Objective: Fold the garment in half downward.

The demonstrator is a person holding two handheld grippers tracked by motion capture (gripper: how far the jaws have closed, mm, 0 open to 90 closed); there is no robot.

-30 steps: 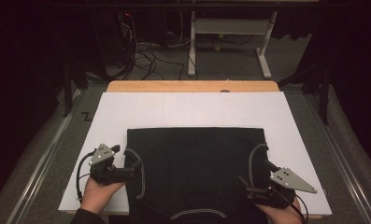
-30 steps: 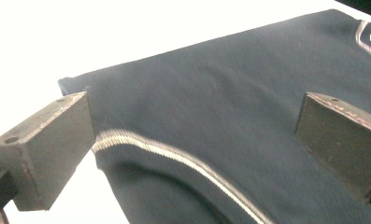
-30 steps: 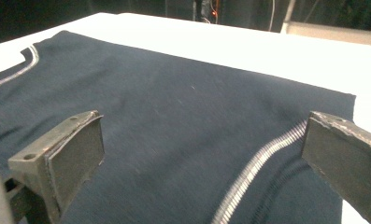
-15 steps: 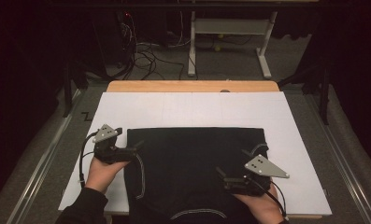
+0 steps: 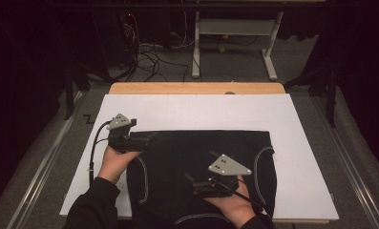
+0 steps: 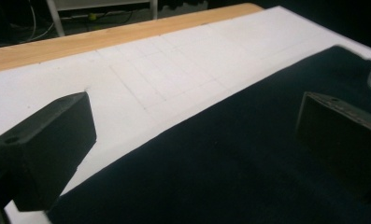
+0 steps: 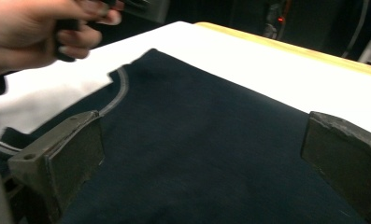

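A black garment (image 5: 204, 162) with white-stitched seams lies flat on the white board (image 5: 196, 112), folded to a rectangle. My left gripper (image 5: 146, 141) hovers at the garment's far left corner, jaws wide apart with nothing between them; in the left gripper view the garment (image 6: 230, 172) fills the lower right and its far edge runs between the two jaws. My right gripper (image 5: 192, 183) is open above the middle of the cloth and points left. The right gripper view looks across the garment (image 7: 202, 140) to a stitched curved seam (image 7: 120, 91) and the other hand (image 7: 38, 32).
The white board lies on a wooden table (image 5: 196, 88) whose far edge shows beyond it. Behind the table are cables on the floor (image 5: 149, 55) and a white metal stand (image 5: 232, 33). Grey rails (image 5: 44, 162) run along both sides.
Both grippers have moved away from the near edge. The left went up along the garment's left side to its far corner; the right moved left and inward over the middle.
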